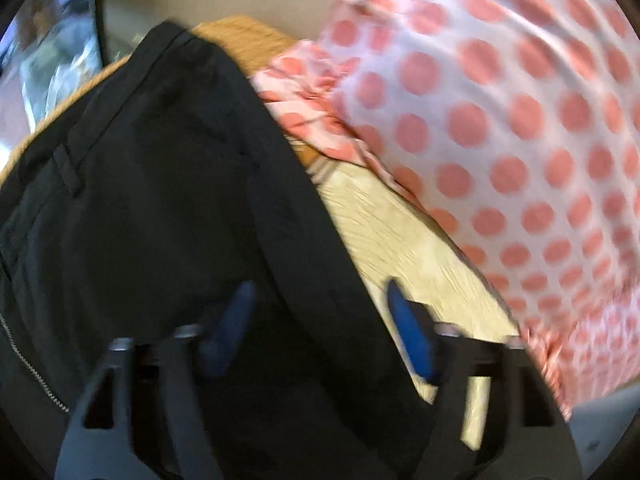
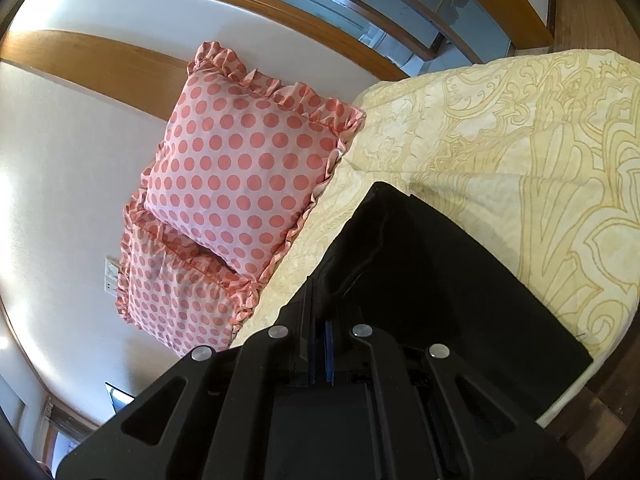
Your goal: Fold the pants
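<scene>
Black pants (image 1: 160, 184) lie on the cream patterned bedspread (image 1: 400, 240); the waistband, a belt loop and the zip show in the left wrist view. My left gripper (image 1: 320, 328) is open, its blue pads wide apart, with a black fabric edge running between them. In the right wrist view the pants (image 2: 440, 272) lie flat on the bedspread (image 2: 520, 140). My right gripper (image 2: 320, 344) is shut on the pants' edge, the blue pads pressed together on black fabric.
Two pink polka-dot pillows with ruffled edges (image 2: 244, 168) lean against the white wall (image 2: 60, 180) at the head of the bed; one fills the right of the left wrist view (image 1: 500, 140). A wooden rail (image 2: 100, 60) runs along the wall. The wooden bed frame (image 2: 600, 412) shows below the mattress.
</scene>
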{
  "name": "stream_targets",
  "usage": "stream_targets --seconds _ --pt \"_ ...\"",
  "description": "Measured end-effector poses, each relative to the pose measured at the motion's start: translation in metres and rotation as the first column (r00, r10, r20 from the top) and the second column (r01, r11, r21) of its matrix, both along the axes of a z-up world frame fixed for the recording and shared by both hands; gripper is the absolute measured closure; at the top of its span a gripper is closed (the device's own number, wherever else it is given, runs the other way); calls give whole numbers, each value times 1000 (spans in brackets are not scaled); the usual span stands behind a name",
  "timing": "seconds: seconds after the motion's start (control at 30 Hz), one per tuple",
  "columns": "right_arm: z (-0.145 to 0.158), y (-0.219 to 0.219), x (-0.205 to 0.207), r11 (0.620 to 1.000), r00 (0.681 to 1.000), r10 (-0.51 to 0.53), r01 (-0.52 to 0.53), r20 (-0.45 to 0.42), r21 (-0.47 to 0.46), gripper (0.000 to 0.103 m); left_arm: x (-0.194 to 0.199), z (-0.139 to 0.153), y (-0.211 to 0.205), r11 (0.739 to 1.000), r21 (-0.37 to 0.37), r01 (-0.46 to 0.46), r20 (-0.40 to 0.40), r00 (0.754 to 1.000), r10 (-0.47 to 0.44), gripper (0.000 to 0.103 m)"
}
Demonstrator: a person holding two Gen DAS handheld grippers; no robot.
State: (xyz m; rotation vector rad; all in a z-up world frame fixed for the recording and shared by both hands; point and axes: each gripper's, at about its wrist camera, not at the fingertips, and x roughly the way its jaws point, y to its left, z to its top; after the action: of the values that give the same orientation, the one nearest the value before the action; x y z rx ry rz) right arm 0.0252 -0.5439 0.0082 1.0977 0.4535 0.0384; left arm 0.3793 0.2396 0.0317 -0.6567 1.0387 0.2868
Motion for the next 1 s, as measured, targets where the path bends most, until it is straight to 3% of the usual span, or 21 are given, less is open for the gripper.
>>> stream_targets --seconds 0.07,0.1,0.2,0.33,0.43,0.5,0.63,0.73,0.83,1.0 --pt "-1 -1 2 1000 1000 3 -3 -2 -4 100 -9 -8 15 995 -97 -35 23 999 37 86" --pt "-1 -1 4 1000 1000 4 -4 -4 -11 100 -17 -8 20 992 -117 -39 24 999 43 89" --pt "4 -1 8 998 1000 1 -2 -16 -67 100 -44 10 23 997 -80 -19 52 998 23 91" --pt "12 -7 3 995 1000 -15 16 8 -100 100 -130 59 20 1000 -9 18 185 983 -16 91" --pt "15 -12 -5 992 999 -32 33 5 -124 100 -219 78 18 1000 17 3 276 961 -8 88" --pt "11 -14 -8 990 999 -40 37 -15 -134 100 -262 73 20 999 30 -20 293 956 11 86" --pt "2 -18 -12 992 998 -48 42 -50 -122 100 -341 25 23 997 -20 -77 224 971 80 86" --pt "-1 -19 -15 993 997 -52 45 -60 -113 100 -357 -7 25 994 -59 -97 186 977 106 86" --pt "1 -21 -16 994 997 -51 45 -57 -101 100 -365 -8 23 995 -34 -94 230 968 100 81" --pt "-1 -23 -11 997 995 -40 34 -88 -71 100 -365 1 27 991 -9 -130 248 960 128 59"
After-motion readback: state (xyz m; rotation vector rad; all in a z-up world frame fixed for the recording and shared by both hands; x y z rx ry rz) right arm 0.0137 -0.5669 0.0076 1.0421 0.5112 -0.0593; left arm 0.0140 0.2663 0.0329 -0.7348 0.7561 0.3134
